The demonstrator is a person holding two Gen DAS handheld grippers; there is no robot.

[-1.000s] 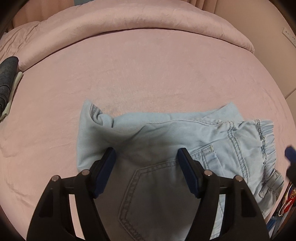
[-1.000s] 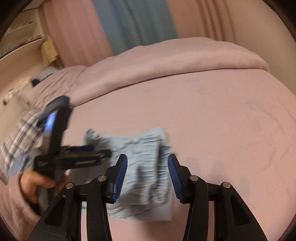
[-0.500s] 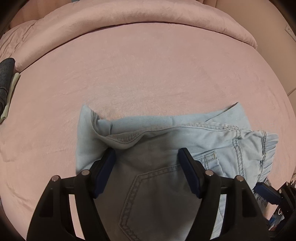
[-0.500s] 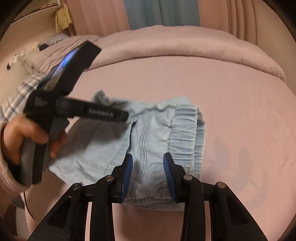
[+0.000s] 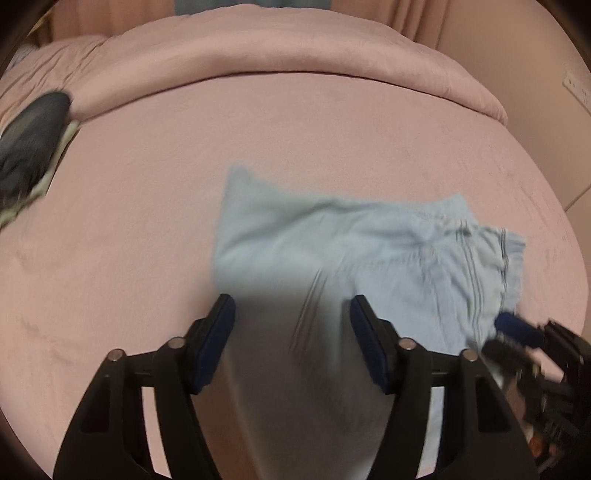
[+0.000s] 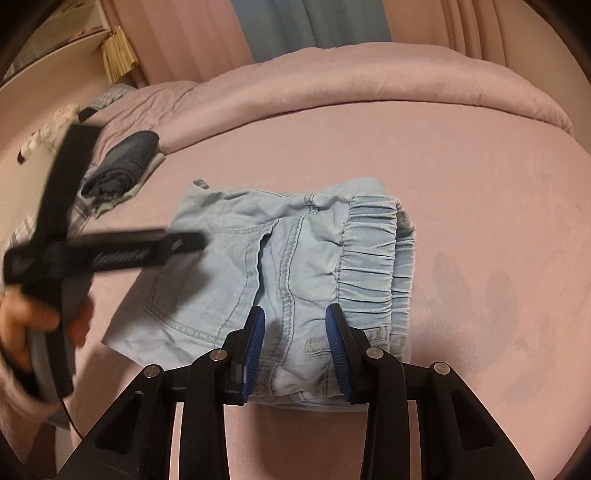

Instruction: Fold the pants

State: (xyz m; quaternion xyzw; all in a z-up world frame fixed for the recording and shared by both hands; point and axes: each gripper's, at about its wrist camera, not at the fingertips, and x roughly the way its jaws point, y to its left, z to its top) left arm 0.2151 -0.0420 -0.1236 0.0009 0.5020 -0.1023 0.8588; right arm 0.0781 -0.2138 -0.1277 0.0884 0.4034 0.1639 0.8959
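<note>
Nearest to me, the right gripper point(image 6: 294, 350) points down at the bed with its blue-padded fingers point(image 6: 254, 345) partly spread. The near hem of the folded light-blue denim pants point(image 6: 280, 273) lies between them, a belt loop and a stitched seam in the gap; whether the pads actually press on the cloth I cannot tell. The gathered elastic waistband runs just beyond the right finger, and a back pocket sits off past the left finger.

The left gripper point(image 5: 291, 332) hangs above the other side of the same pants point(image 5: 369, 258), its dark-padded fingers point(image 5: 216, 343) apart and closing, with the shadowed denim seen through the gap beneath them and no cloth pinched. The view from it is smeared. A person's hand point(image 6: 40, 325) grips its handle.

The pants rest as a compact folded bundle on the pink fleece bed sheet point(image 6: 480, 206), ahead of both sets of fingers. Farther out, beyond and left of the fingers, a rolled dark-blue garment point(image 6: 122, 166) lies on a pale cloth. Behind that runs a long pink rolled duvet point(image 5: 277, 48), then pink curtains point(image 6: 177, 33) with a blue strip point(image 6: 310, 26) between them.
</note>
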